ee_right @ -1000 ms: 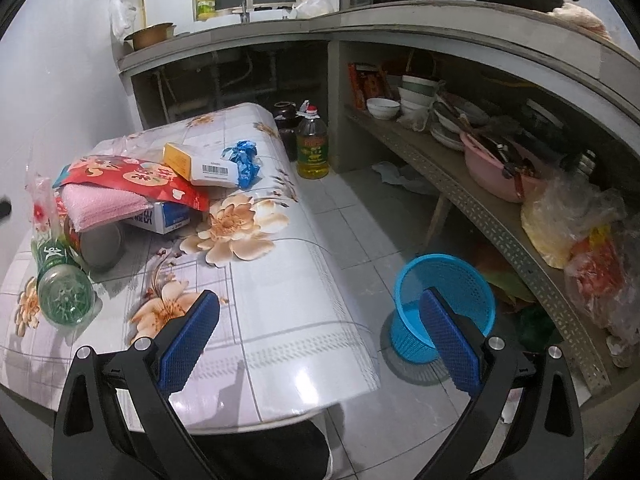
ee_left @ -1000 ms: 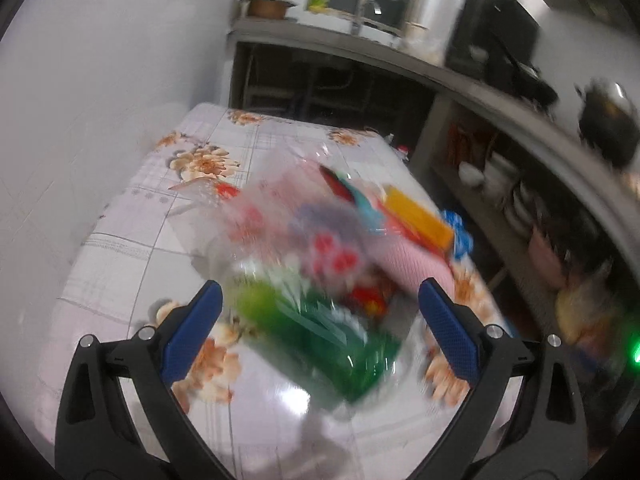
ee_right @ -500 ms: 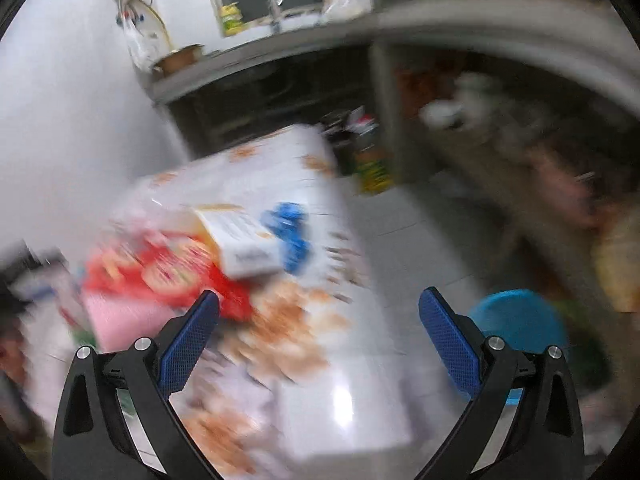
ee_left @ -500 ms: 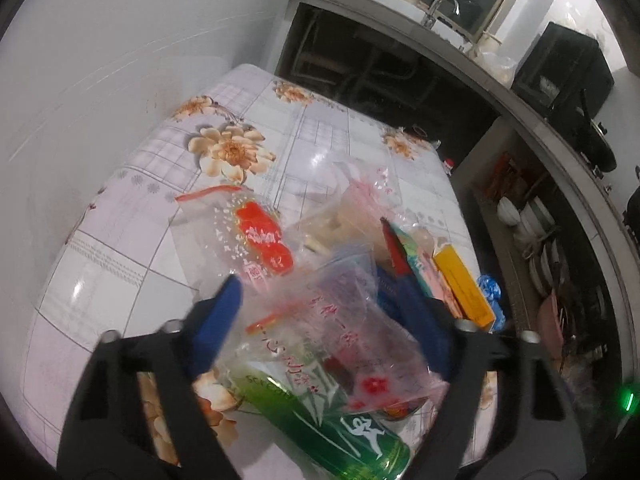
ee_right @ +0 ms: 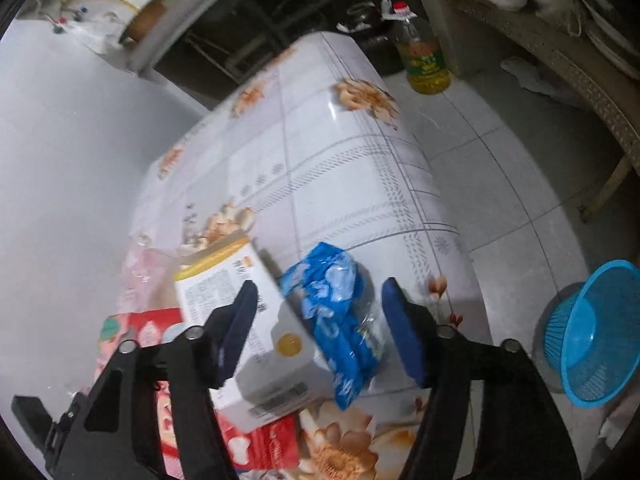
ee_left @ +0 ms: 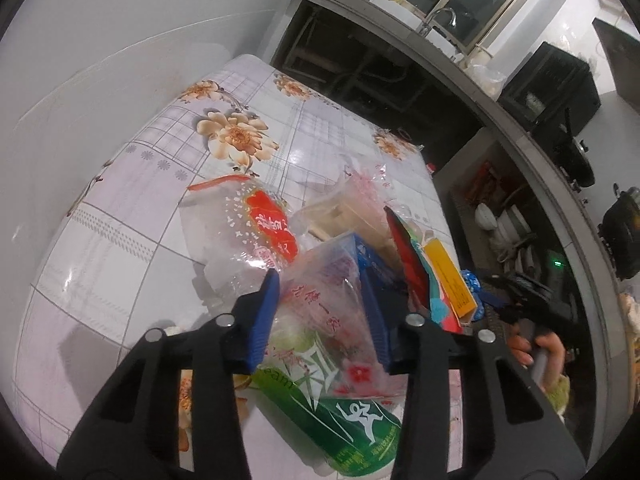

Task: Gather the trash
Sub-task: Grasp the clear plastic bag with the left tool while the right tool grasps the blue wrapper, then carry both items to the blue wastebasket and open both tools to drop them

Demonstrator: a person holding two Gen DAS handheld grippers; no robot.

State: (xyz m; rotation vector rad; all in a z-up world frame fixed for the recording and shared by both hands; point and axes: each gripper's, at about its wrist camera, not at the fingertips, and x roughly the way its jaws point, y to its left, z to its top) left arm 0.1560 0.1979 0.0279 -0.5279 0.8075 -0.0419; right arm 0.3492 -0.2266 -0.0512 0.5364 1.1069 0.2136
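My left gripper (ee_left: 320, 292) hangs low over a clear plastic bag (ee_left: 320, 304) with pink print, which lies on top of a green bottle (ee_left: 344, 412). Its jaws are closing, the bag sits between the blue pads and fills the gap, but it is not squeezed. My right gripper (ee_right: 320, 284) hovers over a crumpled blue wrapper (ee_right: 340, 320) and a white carton (ee_right: 248, 320) with a yellow edge. Those jaws are closing too. The wrapper and part of the carton lie between them, and the right pad stands clear of the wrapper.
The flowered table (ee_right: 340, 160) stands against a white wall. Another clear bag with a red label (ee_left: 248, 224) and a red packet (ee_right: 260, 444) lie in the pile. On the floor are a blue basket (ee_right: 592, 332) and an oil bottle (ee_right: 424, 60). Shelves with bowls run along the right.
The left gripper has moved in over the clear bag and its jaws have narrowed around it. The right gripper has swung left from the table edge to the carton and blue wrapper, jaws narrowing.
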